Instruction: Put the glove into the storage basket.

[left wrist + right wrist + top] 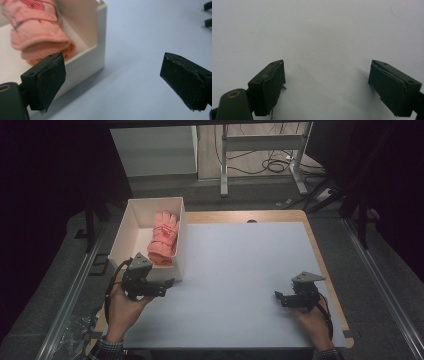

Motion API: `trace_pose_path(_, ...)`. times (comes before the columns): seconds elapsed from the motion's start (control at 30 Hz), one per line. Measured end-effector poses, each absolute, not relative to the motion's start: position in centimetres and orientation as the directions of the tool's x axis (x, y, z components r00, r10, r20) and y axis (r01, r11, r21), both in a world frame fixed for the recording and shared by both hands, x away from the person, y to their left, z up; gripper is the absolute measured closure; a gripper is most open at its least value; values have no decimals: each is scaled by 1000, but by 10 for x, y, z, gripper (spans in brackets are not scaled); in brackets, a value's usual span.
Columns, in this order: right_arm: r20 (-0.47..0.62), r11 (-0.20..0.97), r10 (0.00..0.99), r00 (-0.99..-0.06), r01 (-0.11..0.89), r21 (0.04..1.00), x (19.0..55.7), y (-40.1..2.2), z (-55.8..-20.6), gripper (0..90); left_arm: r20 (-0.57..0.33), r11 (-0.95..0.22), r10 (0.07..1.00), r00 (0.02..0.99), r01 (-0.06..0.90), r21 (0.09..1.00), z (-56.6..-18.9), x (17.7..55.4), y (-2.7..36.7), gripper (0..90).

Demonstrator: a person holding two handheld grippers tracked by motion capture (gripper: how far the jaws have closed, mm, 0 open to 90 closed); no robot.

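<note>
1. My left gripper (167,284) hovers just off the white box's (181,240) near corner, jaws spread wide with nothing between them.
2. My right gripper (276,296) hangs well apart from the box over the bare white mat (240,270), jaws wide and empty too.
3. The pink glove (164,237) lies inside the box, against its wall nearest the mat's middle.

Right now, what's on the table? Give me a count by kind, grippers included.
Pink gloves, lying in the box: 1 bundle; how many gloves it holds I cannot tell
White box: 1
Grippers: 2, the left gripper and the right gripper, both open and holding nothing
Total: 4
</note>
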State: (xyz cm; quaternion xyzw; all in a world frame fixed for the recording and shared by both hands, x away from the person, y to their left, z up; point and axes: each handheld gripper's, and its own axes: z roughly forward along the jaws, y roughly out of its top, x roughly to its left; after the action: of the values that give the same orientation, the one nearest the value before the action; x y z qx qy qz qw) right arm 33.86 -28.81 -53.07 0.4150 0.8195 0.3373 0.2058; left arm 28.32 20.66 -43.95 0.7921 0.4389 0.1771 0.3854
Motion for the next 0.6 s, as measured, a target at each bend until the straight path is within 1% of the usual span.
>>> trace_pose_path(0.13, -58, 428, 819, -571, 541, 724, 339, -288, -531, 142, -63, -319, 830, 554, 564, 762, -453, 278, 204, 65)
trace_pose_path(0.3, -58, 428, 819, -571, 541, 724, 339, -288, -531, 142, -99, -300, 820, 564, 571, 764, -473, 274, 202, 66)
trace_pose_path(0.6, -58, 428, 819, -571, 541, 724, 339, -288, -531, 142, -81, -328, 816, 572, 575, 749, -509, 273, 191, 51)
